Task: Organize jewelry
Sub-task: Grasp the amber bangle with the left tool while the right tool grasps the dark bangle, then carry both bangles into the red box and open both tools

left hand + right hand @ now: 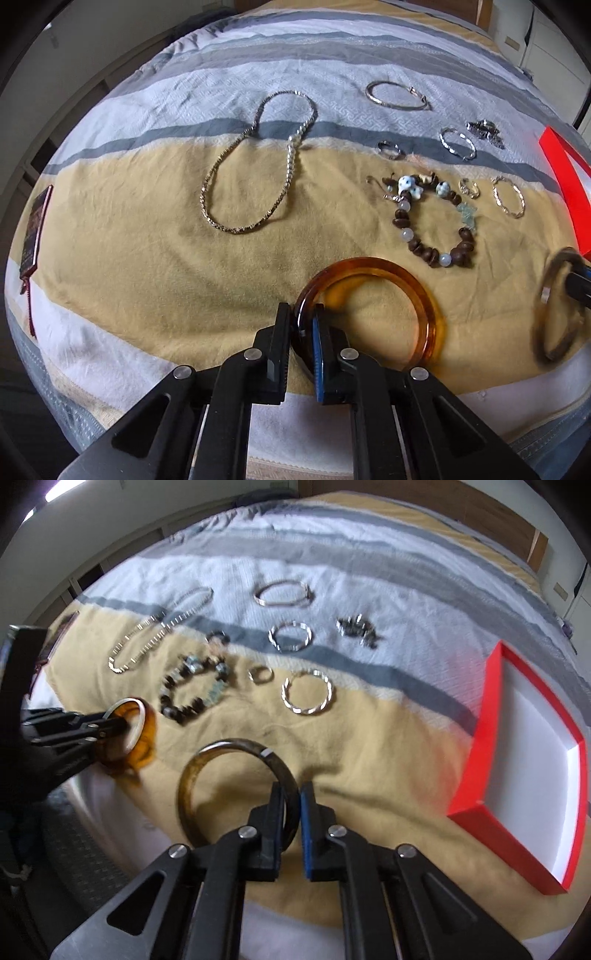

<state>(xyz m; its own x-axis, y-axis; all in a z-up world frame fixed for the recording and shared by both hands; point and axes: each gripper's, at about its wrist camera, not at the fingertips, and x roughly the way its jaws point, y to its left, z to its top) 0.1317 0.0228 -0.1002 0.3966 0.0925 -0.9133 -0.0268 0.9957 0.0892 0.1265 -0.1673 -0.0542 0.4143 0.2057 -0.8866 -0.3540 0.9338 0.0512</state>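
My left gripper (301,314) is shut on an amber bangle (417,291), held just above the yellow part of the bedspread; both also show at the left of the right wrist view, the gripper (122,725) and the bangle (144,734). My right gripper (293,794) is shut on a dark brown bangle (199,771), which also shows blurred at the right edge of the left wrist view (550,295). A red box with a white inside (532,746) lies open to the right.
On the bedspread lie a silver chain necklace (255,166), a brown bead bracelet (432,218), a thin silver bangle (397,96), twisted silver hoops (306,694), small rings (389,149) and a dark clasp piece (358,629). A dark red pouch (35,229) lies far left.
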